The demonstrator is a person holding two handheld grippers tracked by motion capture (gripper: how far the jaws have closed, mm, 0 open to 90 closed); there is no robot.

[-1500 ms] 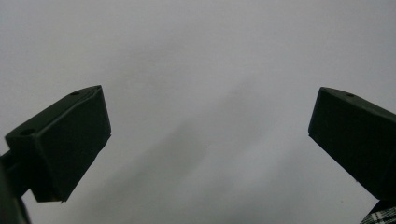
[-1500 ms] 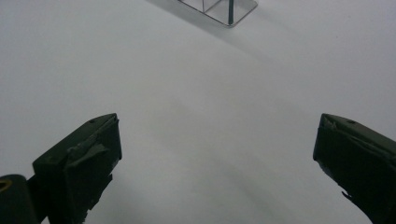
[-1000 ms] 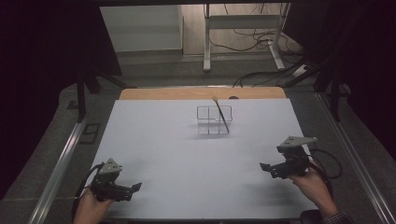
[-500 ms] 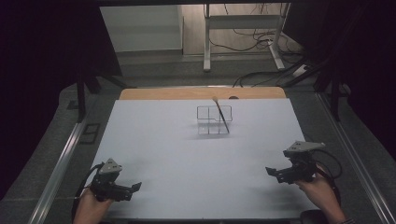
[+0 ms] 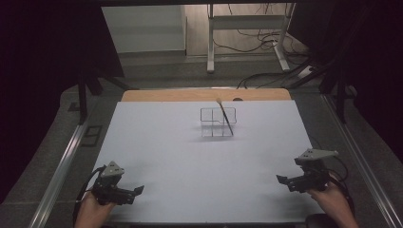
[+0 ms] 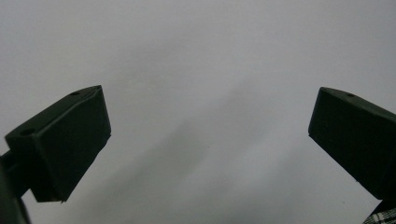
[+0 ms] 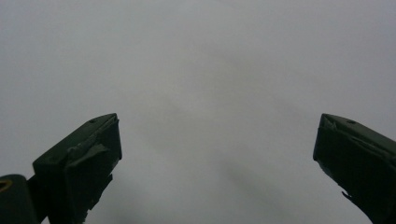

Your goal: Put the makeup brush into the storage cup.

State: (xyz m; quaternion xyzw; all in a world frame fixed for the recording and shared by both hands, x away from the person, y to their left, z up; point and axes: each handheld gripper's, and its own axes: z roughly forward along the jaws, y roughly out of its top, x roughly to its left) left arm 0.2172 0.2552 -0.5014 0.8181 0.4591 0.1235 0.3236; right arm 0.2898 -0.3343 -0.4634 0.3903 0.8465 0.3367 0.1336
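Note:
A clear box with inner compartments [image 5: 217,122] stands on the white table top [image 5: 190,152] toward the far middle. A thin dark stick with a pale tip [image 5: 225,116] leans in its right part. My left gripper [image 5: 137,191] rests at the near left edge, held by a hand, its jaws wide apart with nothing between them [image 6: 205,140]. My right gripper [image 5: 281,181] sits at the near right, also open and empty [image 7: 215,149]. Both are far from the box.
A wooden strip [image 5: 204,95] runs along the table's far edge. Metal rails [image 5: 62,166] flank the table on both sides. Beyond it are a white stand's legs [image 5: 247,42] and loose cables [image 5: 266,78] on the floor.
My right gripper has drawn back toward the near right edge and lower. The left gripper has stayed put.

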